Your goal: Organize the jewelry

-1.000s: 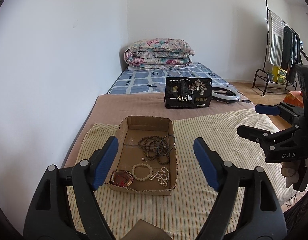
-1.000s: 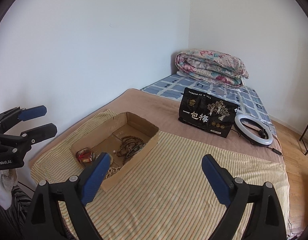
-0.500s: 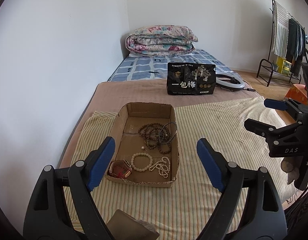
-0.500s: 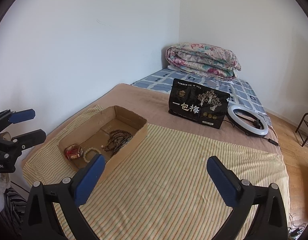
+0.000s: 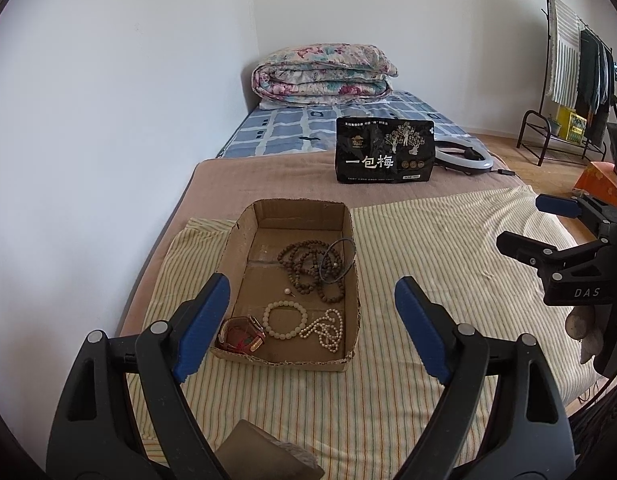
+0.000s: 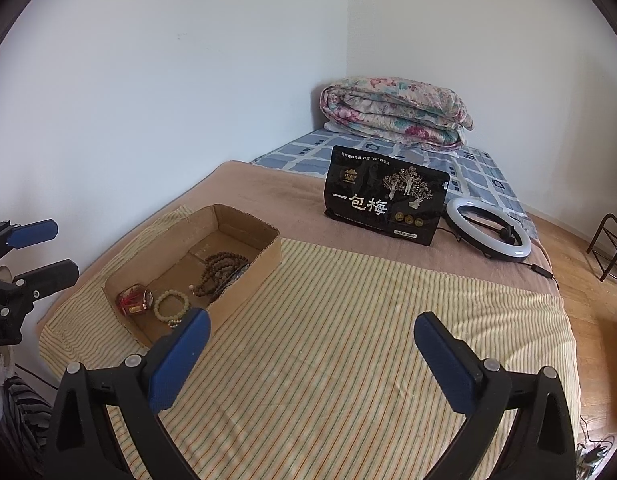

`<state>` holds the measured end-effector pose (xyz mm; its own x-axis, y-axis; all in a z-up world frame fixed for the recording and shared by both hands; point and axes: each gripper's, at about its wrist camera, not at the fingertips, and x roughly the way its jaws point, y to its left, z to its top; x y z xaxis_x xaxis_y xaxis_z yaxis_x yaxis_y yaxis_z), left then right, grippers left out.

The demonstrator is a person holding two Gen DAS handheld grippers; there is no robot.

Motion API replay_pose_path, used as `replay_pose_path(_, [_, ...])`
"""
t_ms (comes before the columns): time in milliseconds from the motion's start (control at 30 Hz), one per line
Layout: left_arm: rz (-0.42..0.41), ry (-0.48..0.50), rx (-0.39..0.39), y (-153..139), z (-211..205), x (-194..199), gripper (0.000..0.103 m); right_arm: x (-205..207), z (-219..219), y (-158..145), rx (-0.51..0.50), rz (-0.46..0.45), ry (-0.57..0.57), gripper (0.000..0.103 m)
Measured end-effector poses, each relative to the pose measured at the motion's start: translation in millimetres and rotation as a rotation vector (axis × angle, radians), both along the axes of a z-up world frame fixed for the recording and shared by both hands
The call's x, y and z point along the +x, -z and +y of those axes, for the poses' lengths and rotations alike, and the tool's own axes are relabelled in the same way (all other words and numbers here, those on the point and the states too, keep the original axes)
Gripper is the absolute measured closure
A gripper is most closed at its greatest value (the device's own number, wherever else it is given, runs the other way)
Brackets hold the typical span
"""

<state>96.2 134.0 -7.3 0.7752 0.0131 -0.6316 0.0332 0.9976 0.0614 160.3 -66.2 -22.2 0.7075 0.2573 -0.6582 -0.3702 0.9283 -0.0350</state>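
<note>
An open cardboard box (image 5: 244, 240) lies on a striped cloth (image 5: 428, 248) on the bed; it also shows in the right wrist view (image 6: 264, 258). In it lie dark wooden beads (image 5: 304, 264), a dark bangle (image 5: 340, 260), a pale bead bracelet (image 5: 285, 319), a pearl strand (image 5: 328, 328), a small pearl (image 5: 286, 291) and a red watch-like piece (image 5: 242, 334). My left gripper (image 5: 310, 328) is open and empty, above the box's near end. My right gripper (image 6: 310, 358) is open and empty over the cloth, right of the box.
A black snack bag (image 5: 384, 152) stands behind the box, with a ring light (image 6: 488, 232) beside it. A folded floral quilt (image 5: 324, 74) lies at the bed's head. A white wall runs along the left. A clothes rack (image 5: 572, 72) stands at the right.
Both grippers have drawn back and risen a little, so the box sits slightly farther off in both views. Both stay open and empty.
</note>
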Motion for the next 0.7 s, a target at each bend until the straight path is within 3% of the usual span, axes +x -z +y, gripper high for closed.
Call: replay_pose_path(700, [-0.008, -0.007, 0.006, -2.7, 2.1, 0.0, 0.016, -1.5, -1.1, 1.6, -0.002, 0.002, 0.003, 0.000])
